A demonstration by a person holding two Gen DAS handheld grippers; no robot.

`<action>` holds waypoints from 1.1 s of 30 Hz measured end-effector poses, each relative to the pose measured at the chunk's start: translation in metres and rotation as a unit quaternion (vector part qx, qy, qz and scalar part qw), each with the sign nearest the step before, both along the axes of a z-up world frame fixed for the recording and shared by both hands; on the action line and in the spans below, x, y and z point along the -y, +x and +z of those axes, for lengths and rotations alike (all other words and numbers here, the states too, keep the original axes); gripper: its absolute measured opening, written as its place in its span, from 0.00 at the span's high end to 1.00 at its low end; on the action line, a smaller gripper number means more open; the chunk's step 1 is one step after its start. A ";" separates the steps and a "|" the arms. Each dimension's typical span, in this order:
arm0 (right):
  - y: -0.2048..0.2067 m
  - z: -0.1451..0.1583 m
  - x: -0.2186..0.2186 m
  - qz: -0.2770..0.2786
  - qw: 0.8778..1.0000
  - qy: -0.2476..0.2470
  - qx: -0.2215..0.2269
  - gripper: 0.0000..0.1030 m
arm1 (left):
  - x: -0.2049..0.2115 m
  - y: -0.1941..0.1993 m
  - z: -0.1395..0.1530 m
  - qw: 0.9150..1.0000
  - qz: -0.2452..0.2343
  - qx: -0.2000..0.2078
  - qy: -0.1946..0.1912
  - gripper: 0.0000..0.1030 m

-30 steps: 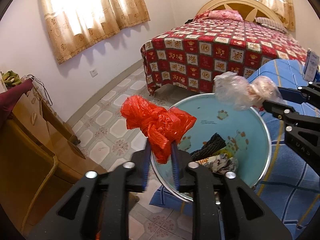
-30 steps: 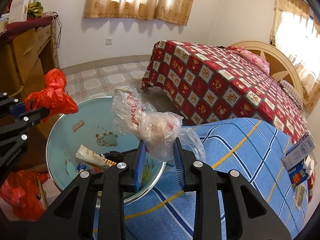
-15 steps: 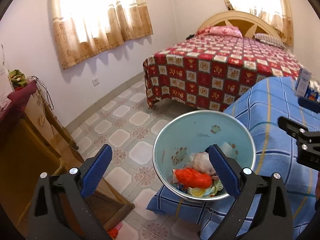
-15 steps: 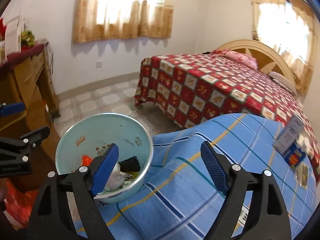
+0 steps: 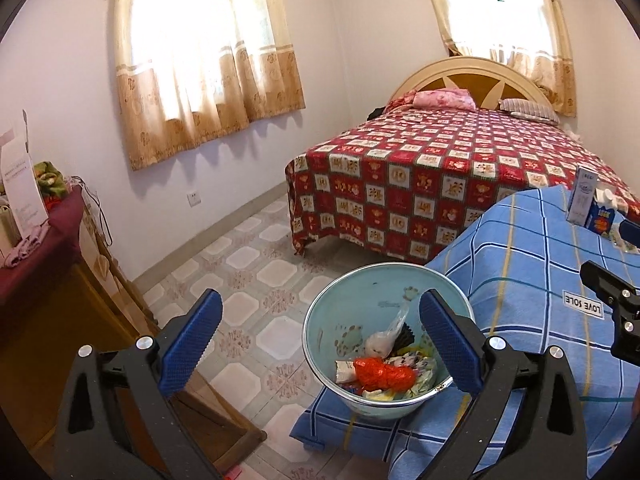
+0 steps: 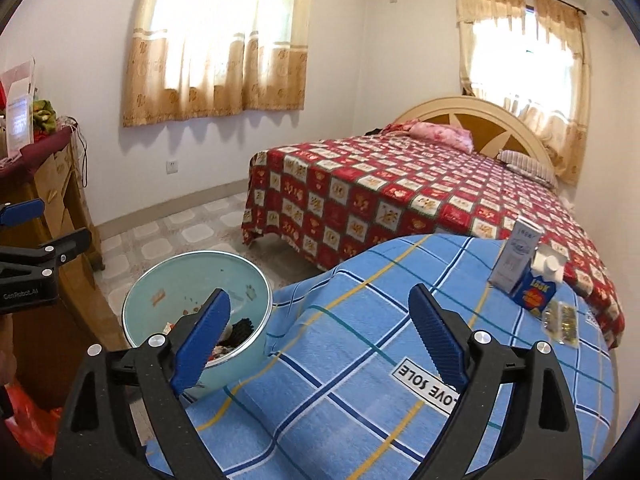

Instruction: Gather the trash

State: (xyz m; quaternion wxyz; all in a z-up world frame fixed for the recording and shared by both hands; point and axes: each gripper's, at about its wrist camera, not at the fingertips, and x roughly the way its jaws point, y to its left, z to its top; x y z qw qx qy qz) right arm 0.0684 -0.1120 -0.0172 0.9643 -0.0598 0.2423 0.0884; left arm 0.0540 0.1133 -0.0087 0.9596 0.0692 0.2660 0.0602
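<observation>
A pale blue basin (image 5: pixel 332 320) stands at the edge of a blue plaid blanket (image 5: pixel 528 264). Inside it lie a crumpled red bag (image 5: pixel 380 374), a clear plastic bag (image 5: pixel 384 340) and other scraps. My left gripper (image 5: pixel 318 300) hangs open above and in front of the basin, holding nothing. My right gripper (image 6: pixel 320 295) is over the blanket to the right of the basin (image 6: pixel 180 280); its jaws are opening with nothing between them. On the blanket further right stand a grey-white carton (image 6: pixel 514 260) and a blue carton (image 6: pixel 538 286), with a small clear packet (image 6: pixel 560 318) beside them.
A bed with a red patterned cover (image 5: pixel 440 172) fills the back right. A wooden cabinet (image 5: pixel 48 312) with a dark red cloth and clutter stands at the left. Tiled floor (image 5: pixel 248 264) lies between them. A red bag (image 6: pixel 28 420) sits low by the cabinet.
Both grippers opened and let go of their bags. The red bag and the clear bag now lie in the basin. Both grippers have drawn back and up from it.
</observation>
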 end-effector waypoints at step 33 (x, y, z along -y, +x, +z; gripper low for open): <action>-0.019 0.007 0.001 -0.005 1.000 -0.001 0.009 0.12 | 0.001 -0.007 0.006 1.000 0.000 0.001 0.000 0.06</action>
